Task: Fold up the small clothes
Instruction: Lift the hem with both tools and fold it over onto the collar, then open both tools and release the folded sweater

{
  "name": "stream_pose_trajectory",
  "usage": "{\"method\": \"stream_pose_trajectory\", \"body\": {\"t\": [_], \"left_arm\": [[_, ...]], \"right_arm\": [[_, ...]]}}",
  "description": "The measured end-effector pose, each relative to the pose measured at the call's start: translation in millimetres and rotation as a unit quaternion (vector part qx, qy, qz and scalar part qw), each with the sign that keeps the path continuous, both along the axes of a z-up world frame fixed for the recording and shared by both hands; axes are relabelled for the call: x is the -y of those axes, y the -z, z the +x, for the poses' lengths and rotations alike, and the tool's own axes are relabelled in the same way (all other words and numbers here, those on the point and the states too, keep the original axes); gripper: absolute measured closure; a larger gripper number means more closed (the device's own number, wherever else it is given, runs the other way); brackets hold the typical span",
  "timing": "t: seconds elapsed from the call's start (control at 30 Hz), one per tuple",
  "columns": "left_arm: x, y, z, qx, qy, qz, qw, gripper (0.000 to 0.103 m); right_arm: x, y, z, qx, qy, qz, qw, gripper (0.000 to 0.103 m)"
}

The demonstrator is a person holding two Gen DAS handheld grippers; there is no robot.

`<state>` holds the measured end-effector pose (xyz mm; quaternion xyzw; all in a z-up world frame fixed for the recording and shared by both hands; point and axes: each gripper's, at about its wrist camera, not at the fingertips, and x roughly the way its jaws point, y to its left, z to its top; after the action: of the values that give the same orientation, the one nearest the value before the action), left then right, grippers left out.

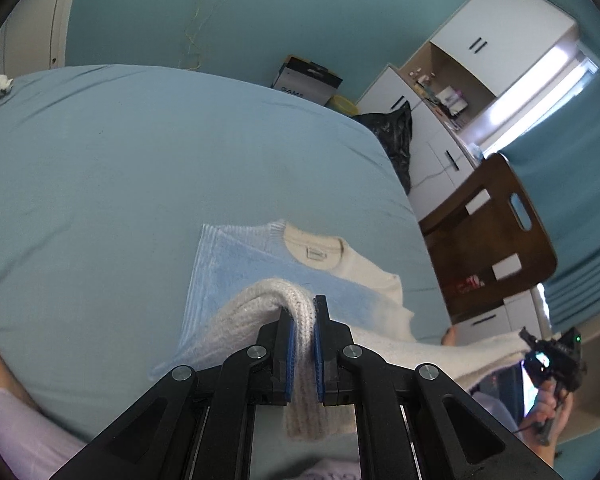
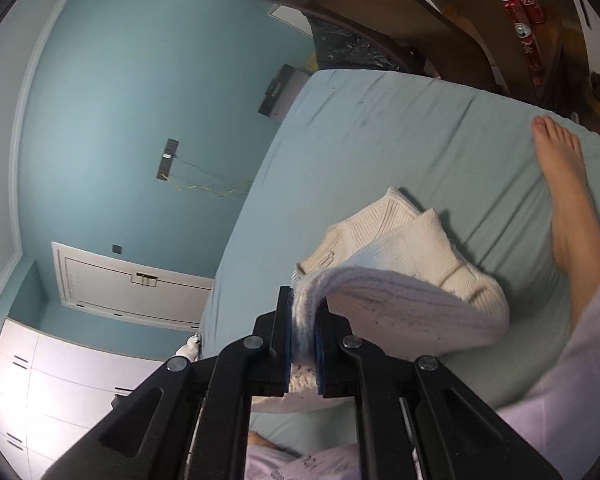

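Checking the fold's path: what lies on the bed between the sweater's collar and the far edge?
Nothing: in the left wrist view, bare blue sheet runs from the sweater collar onward.

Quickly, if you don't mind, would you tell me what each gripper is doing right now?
Left gripper: closed on the knitted edge of the sweater.
Right gripper: closed on another part of the same sweater's edge.

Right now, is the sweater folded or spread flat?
Partly folded: the sweater lies on the bed, its hem lifted over by the left gripper and right gripper.
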<state>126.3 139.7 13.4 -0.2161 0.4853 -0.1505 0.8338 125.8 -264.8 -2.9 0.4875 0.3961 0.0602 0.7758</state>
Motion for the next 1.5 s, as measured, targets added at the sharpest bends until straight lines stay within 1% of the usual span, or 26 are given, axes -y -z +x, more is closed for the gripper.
{"method": "stream_pose_trajectory", "body": {"t": [0.07,0.23,0.33,0.37,0.5,0.6,0.7,0.77,0.8,0.87,0.93,0.97,1.0,1.03,1.07,1.1,1.13,1.17,1.2,1.23,1.27,1.33,1.37,1.4,1.47,1.5], "left_arm": [[1,6,20,-0.001,-0.003,-0.002,1.0,0.096],[5,24,66,-0.012,-0.01,-0.007,0.9999,0.096],[8,35,92,-0.02,-0.011,-0.013,0.9997,0.096],[9,38,98,-0.02,-0.012,-0.014,0.9996,0.096],[14,55,129,-0.025,-0.026,-0.009,0.9993,0.096],[12,73,157,-0.039,-0.043,-0.015,0.9982,0.096],[8,99,188,-0.065,-0.055,-0.034,0.9958,0.096],[7,120,206,-0.084,-0.054,-0.042,0.9941,0.096],[8,130,215,-0.091,-0.055,-0.041,0.9935,0.096],[9,149,232,-0.104,-0.064,-0.044,0.9916,0.096],[14,171,250,-0.132,-0.067,-0.039,0.9882,0.096],[15,182,257,-0.152,-0.074,-0.039,0.9849,0.095],[17,194,264,-0.181,-0.076,-0.042,0.9797,0.094],[19,207,271,-0.215,-0.074,-0.056,0.9723,0.093],[20,215,274,-0.239,-0.068,-0.081,0.9653,0.088],[21,220,274,-0.247,-0.063,-0.12,0.9595,0.074],[21,219,271,-0.236,-0.061,-0.157,0.957,0.062],[24,214,267,-0.22,-0.053,-0.173,0.9587,0.029],[26,206,263,-0.198,-0.048,-0.169,0.9644,0.011],[27,194,256,-0.161,-0.049,-0.156,0.9732,0.01],[29,183,250,-0.134,-0.044,-0.14,0.9801,0.01],[33,175,244,-0.127,-0.034,-0.102,0.9861,0.009],[34,175,239,-0.126,-0.032,-0.079,0.9883,0.009],[38,174,230,-0.12,-0.029,-0.049,0.9912,0.009],[44,178,218,-0.109,-0.006,-0.003,0.994,0.009],[47,182,214,-0.108,0.008,0.011,0.9941,0.009]], "right_arm": [[2,6,18,-0.008,-0.002,-0.005,1.0,0.098],[10,20,53,-0.01,0.001,-0.015,1.0,0.098],[14,28,71,-0.018,-0.009,-0.033,0.999,0.098],[15,31,81,-0.022,-0.013,-0.046,0.999,0.098],[17,40,111,-0.032,-0.017,-0.071,0.997,0.098],[16,50,137,-0.039,-0.021,-0.072,0.996,0.098],[14,64,160,-0.044,-0.027,-0.072,0.996,0.098],[9,75,175,-0.049,-0.042,-0.096,0.993,0.098],[8,81,182,-0.053,-0.048,-0.098,0.993,0.098],[10,96,193,-0.066,-0.052,-0.095,0.992,0.098],[16,113,206,-0.078,-0.054,-0.075,0.993,0.098],[16,123,219,-0.088,-0.061,-0.069,0.992,0.098],[18,132,226,-0.1,-0.067,-0.062,0.991,0.094],[20,143,233,-0.113,-0.075,-0.046,0.99,0.093],[25,161,241,-0.14,-0.083,-0.019,0.986,0.087],[30,171,243,-0.153,-0.08,-0.002,0.985,0.084],[37,176,239,-0.156,-0.068,0.004,0.985,0.083],[46,176,230,-0.148,-0.046,-0.008,0.988,0.076],[50,173,222,-0.14,-0.04,-0.028,0.989,0.057],[53,168,211,-0.133,-0.048,-0.062,0.988,0.045],[52,162,204,-0.136,-0.059,-0.096,0.984,0.03],[46,153,193,-0.138,-0.085,-0.154,0.975,0.029],[40,148,188,-0.137,-0.109,-0.177,0.969,0.029],[34,145,183,-0.137,-0.129,-0.187,0.964,0.029],[17,144,179,-0.142,-0.166,-0.194,0.956,0.029],[10,146,179,-0.147,-0.177,-0.197,0.953,0.029]]}}
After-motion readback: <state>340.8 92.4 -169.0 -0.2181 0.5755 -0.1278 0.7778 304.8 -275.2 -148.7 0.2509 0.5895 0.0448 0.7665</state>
